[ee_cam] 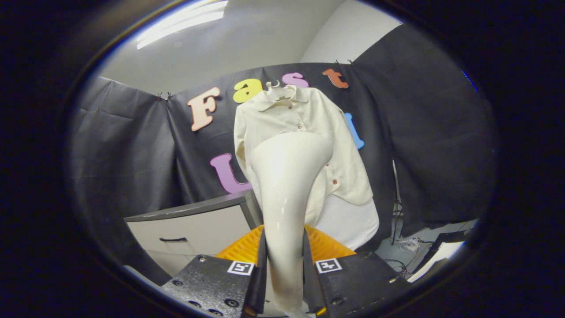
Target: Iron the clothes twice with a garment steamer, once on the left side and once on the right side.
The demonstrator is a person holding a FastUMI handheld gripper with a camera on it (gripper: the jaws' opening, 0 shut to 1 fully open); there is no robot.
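The hand-held gripper (284, 274) is seen closed around the handle of a cream-white garment steamer (289, 185), both black fingers (258, 274) being pressed against the handle's sides. A square black-and-white marker is carried on the top of each finger block. The steamer is held upright between the fingers, its glossy body widening upward into a broad head that is turned toward the clothing ahead. Just beyond the fingers, behind the steamer's handle, a ribbed orange object (326, 245) is visible; what it is cannot be told. Farther ahead, a cream button-up shirt (309, 132) is hung on a white hanger (276, 86) against the black cloth wall (423, 132), with small brown buttons running down its front; its lower middle part is hidden by the steamer's head, and whether the head touches the fabric cannot be told. Below the shirt, a white panel (353, 221) is seen. To the left of the steamer, a pale cabinet (194, 229) with a dark top and a dark drawer handle is placed. To the right, cables (408, 245) are lying on the floor.
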